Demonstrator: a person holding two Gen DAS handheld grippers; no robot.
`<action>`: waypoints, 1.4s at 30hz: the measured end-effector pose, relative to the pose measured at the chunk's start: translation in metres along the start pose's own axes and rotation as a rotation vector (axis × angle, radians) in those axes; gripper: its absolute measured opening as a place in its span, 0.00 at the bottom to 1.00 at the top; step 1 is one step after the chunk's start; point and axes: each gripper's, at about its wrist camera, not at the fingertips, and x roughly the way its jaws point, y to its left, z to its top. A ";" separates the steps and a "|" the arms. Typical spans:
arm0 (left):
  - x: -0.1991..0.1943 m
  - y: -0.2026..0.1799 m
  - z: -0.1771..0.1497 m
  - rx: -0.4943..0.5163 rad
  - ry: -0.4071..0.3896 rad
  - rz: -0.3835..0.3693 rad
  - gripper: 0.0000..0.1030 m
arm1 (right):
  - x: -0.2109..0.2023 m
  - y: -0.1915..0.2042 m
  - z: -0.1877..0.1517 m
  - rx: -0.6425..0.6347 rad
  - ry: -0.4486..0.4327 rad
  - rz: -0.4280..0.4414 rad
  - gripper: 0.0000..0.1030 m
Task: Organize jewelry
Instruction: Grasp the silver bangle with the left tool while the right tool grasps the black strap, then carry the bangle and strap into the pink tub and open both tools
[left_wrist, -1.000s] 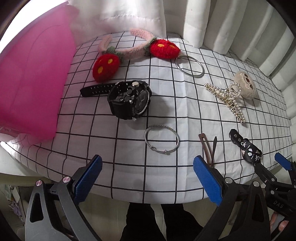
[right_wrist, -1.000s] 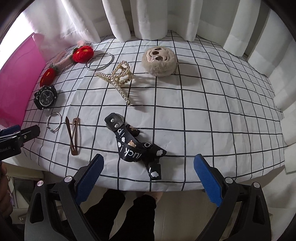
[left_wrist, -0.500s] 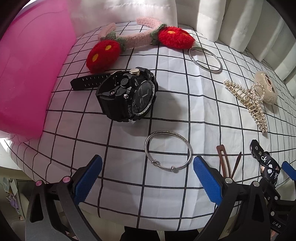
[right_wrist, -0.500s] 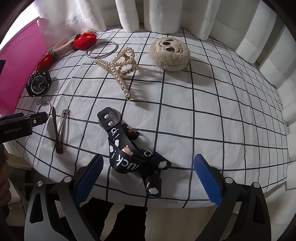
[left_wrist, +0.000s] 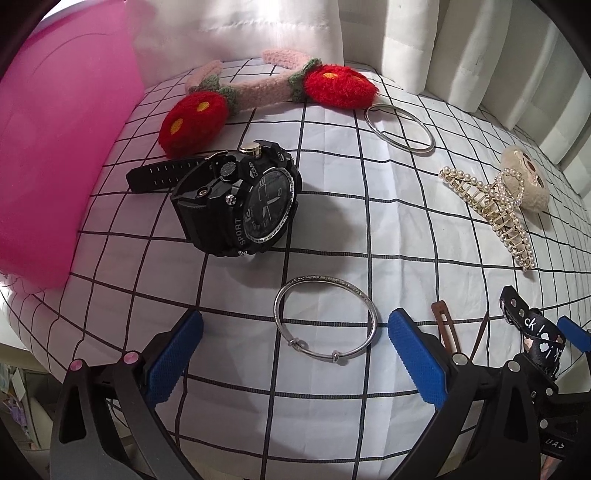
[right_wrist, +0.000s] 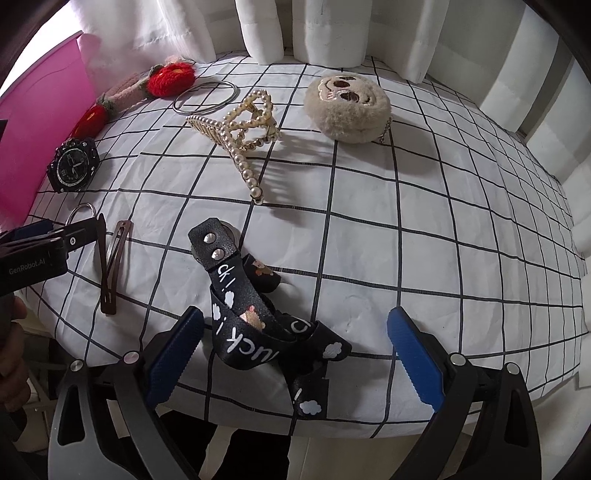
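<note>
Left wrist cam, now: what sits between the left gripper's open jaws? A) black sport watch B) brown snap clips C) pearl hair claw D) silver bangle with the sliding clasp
D: the silver bangle lies flat on the checked cloth right in the gap of the left gripper, jaws wide and touching nothing; the watch sits farther back.

Before me a white cloth with a black grid covers the table, creased in places. White pleated curtains fill the top of both frames, brightest at upper left where daylight glows through.
</note>
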 end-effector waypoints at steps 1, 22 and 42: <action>-0.001 -0.001 -0.001 0.000 -0.004 0.001 0.95 | 0.000 0.000 -0.001 -0.002 -0.011 0.001 0.92; -0.017 -0.012 -0.010 0.063 -0.058 -0.043 0.50 | -0.010 0.021 0.006 -0.096 -0.070 0.048 0.42; -0.059 -0.002 0.002 0.070 -0.153 -0.084 0.49 | -0.039 0.029 0.017 -0.088 -0.122 0.109 0.24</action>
